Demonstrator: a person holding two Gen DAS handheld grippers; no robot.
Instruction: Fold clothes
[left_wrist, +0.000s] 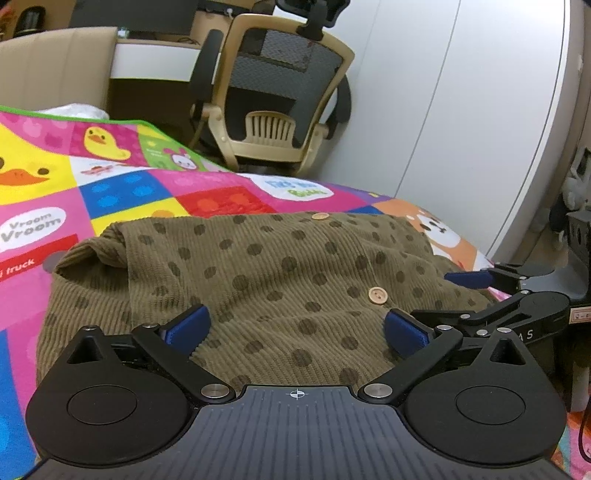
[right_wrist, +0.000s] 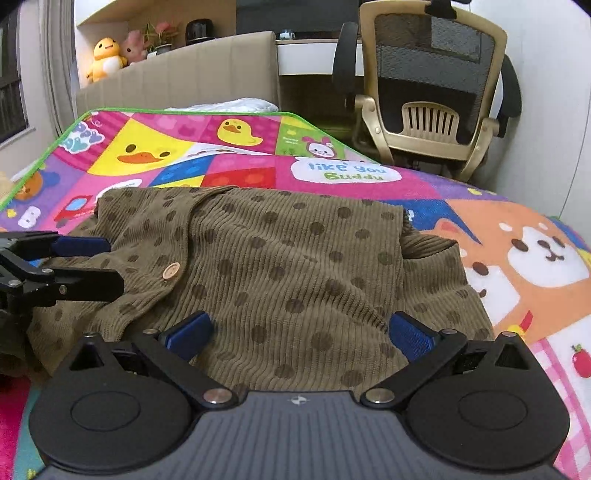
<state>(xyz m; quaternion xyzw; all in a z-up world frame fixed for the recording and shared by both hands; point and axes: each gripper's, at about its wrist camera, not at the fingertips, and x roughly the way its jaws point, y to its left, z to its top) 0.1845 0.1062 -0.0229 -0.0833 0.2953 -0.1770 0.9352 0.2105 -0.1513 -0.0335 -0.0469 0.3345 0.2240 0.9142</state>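
Observation:
An olive corduroy garment (left_wrist: 280, 269) with dark dots and wooden buttons (left_wrist: 377, 295) lies partly folded on a colourful cartoon play mat (left_wrist: 110, 192). My left gripper (left_wrist: 295, 328) hovers over the garment's near edge, open, nothing between its blue pads. My right gripper (right_wrist: 299, 332) is also open above the near hem of the garment (right_wrist: 295, 266). In the left wrist view the right gripper (left_wrist: 480, 295) shows at the right, over the garment's right side. In the right wrist view the left gripper (right_wrist: 70, 262) reaches in from the left, beside a button (right_wrist: 171, 271).
A beige mesh office chair (right_wrist: 436, 92) stands behind the mat, next to a desk (right_wrist: 310, 55). A padded headboard (right_wrist: 177, 77) runs along the mat's far edge, with plush toys (right_wrist: 105, 55) above it. White wardrobe doors (left_wrist: 461, 110) are at the right.

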